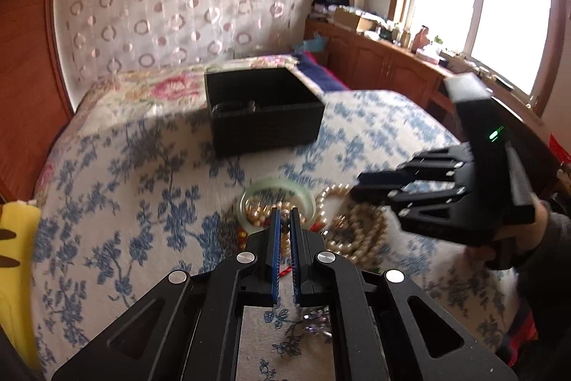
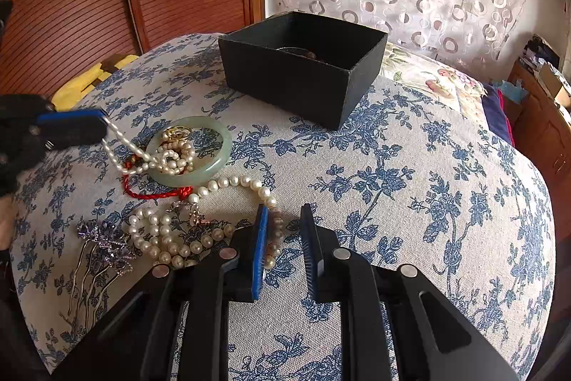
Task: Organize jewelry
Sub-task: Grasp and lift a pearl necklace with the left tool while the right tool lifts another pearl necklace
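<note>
Left tongs (image 2: 101, 124) pinched on a small-pearl strand (image 2: 125, 140), its free end trailing down into the jade bangle (image 2: 189, 150) on the bed. Right tongs (image 2: 283, 213) agape, empty, beside the big pearl necklace (image 2: 200, 238). Black box (image 2: 303, 66) lies beyond the pile, well apart.

The left gripper (image 1: 284, 215) points forward over a bed with a blue floral bedspread (image 1: 142, 174). Its blue-padded jaws stand nearly closed, with a small dark bead visible in the narrow gap near the tips; whether they clamp it cannot be told. Just beyond the tips lies a pale green bangle (image 1: 278, 202) with pearl strands (image 1: 357, 224) in and beside it, blurred. A black open box (image 1: 266, 111) sits toward the far edge of the bedspread. The right gripper (image 1: 371, 188) enters from the right edge, above the pearls.
</note>
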A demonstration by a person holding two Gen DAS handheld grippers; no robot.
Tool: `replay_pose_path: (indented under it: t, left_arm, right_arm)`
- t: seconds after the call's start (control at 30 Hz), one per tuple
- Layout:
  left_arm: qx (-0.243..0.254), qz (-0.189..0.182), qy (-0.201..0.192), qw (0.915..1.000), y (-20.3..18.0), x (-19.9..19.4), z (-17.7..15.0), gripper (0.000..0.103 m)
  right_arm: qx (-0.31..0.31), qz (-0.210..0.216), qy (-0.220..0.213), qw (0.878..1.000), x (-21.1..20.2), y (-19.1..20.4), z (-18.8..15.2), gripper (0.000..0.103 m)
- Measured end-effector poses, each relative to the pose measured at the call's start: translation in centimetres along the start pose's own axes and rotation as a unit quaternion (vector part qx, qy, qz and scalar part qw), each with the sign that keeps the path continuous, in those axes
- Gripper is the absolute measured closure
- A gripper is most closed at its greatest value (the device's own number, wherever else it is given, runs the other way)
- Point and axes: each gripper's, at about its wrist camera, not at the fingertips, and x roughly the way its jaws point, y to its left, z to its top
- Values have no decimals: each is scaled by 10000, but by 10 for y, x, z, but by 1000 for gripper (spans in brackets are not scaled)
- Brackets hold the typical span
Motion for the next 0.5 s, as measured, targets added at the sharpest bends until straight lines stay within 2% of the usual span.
replay_pose_path:
  t: [0.4, 0.5]
  left_arm:
    - [131, 22, -412, 9991, -7, -30, 28, 99]
    - [143, 20, -515, 9986, -6, -38, 36, 99]
  right_arm:
    - [-2, -4, 1, 10000, 0, 0, 0, 83]
    - [43, 10, 3, 10000, 0, -1, 0, 94]
